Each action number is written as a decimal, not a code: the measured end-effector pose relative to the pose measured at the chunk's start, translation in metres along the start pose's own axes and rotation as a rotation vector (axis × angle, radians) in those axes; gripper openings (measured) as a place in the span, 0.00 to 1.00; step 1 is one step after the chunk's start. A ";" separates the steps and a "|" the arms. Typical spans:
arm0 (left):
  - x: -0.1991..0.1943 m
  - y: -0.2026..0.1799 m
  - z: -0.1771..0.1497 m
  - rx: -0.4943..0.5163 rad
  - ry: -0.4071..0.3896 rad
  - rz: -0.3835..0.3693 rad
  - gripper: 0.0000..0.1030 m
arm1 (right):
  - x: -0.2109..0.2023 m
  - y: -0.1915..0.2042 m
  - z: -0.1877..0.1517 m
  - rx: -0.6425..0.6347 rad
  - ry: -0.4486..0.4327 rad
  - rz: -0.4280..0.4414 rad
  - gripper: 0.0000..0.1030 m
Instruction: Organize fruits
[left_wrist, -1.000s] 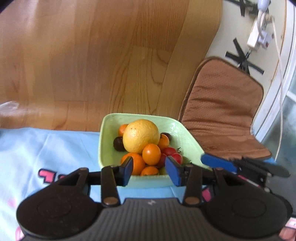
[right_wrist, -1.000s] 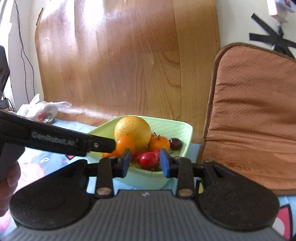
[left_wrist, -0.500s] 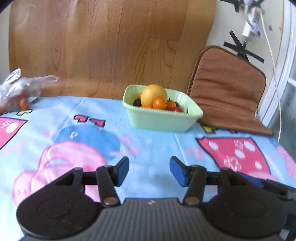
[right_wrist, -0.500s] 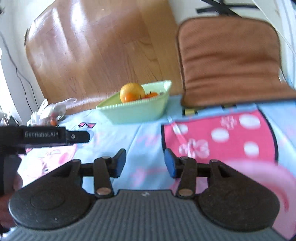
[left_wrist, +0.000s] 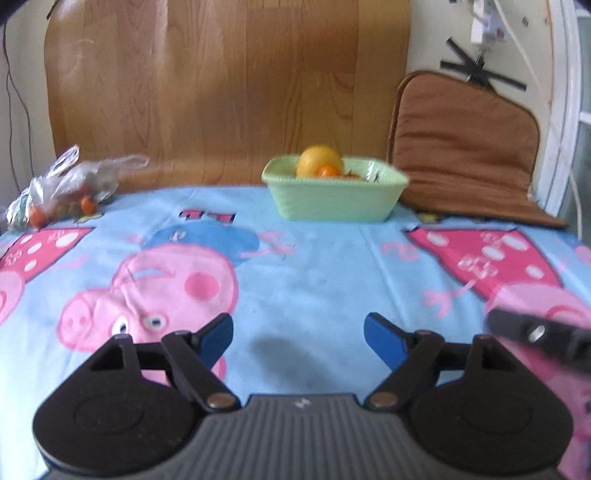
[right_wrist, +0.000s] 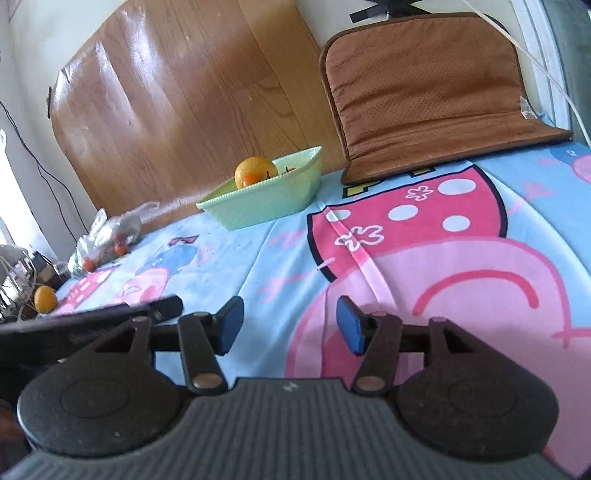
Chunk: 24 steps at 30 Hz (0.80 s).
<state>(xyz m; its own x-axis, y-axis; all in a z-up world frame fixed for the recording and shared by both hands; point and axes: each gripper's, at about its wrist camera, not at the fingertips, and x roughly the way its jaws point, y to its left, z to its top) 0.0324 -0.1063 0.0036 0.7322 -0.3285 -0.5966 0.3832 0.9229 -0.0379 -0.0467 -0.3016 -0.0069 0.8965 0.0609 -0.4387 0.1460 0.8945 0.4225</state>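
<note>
**Over the near edge of the cartoon cloth, both tongs wait empty**

Above the near half of the table, the left gripper (left_wrist: 298, 338) hangs with its blue pads spread wide and nothing between them. The right gripper (right_wrist: 290, 325) is spread a little less, also empty. Both hover over bare tablecloth (left_wrist: 317, 269), well apart from any fruit, which suggests neither hand is committed to a pick at this moment.

The green bowl (left_wrist: 334, 199) sits at the far edge of the table, against the wooden board (left_wrist: 229, 81). It holds 1 large yellow citrus (left_wrist: 320, 159) with smaller orange fruits (left_wrist: 328, 170) heaped beside it, so the sorted fruit appears to be gathered there.

A clear plastic bag (left_wrist: 70, 188) lies at the far left corner with small orange and red fruits inside, probably the remaining stock. From the right wrist view, 1 loose orange fruit (right_wrist: 45, 299) rests off the left edge, near some clutter.

A brown cushion (left_wrist: 461, 147) leans at the far right corner, just beside the bowl. Nothing stands between the tongs and the bag; its crumpled film may hinder a clean grip.
</note>
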 end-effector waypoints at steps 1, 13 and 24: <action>0.001 0.004 0.001 -0.020 0.005 -0.008 0.71 | 0.001 -0.002 0.000 0.011 -0.001 0.007 0.57; -0.007 0.017 -0.004 -0.085 -0.030 0.017 0.75 | -0.002 0.004 -0.004 -0.042 -0.001 -0.007 0.57; -0.018 0.011 -0.006 -0.041 -0.112 -0.017 0.77 | 0.001 0.008 -0.004 -0.065 -0.002 -0.050 0.57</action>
<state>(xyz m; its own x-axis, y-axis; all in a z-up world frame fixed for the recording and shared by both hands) 0.0199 -0.0892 0.0088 0.7850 -0.3621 -0.5027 0.3739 0.9239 -0.0816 -0.0465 -0.2928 -0.0075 0.8896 0.0141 -0.4565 0.1638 0.9232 0.3476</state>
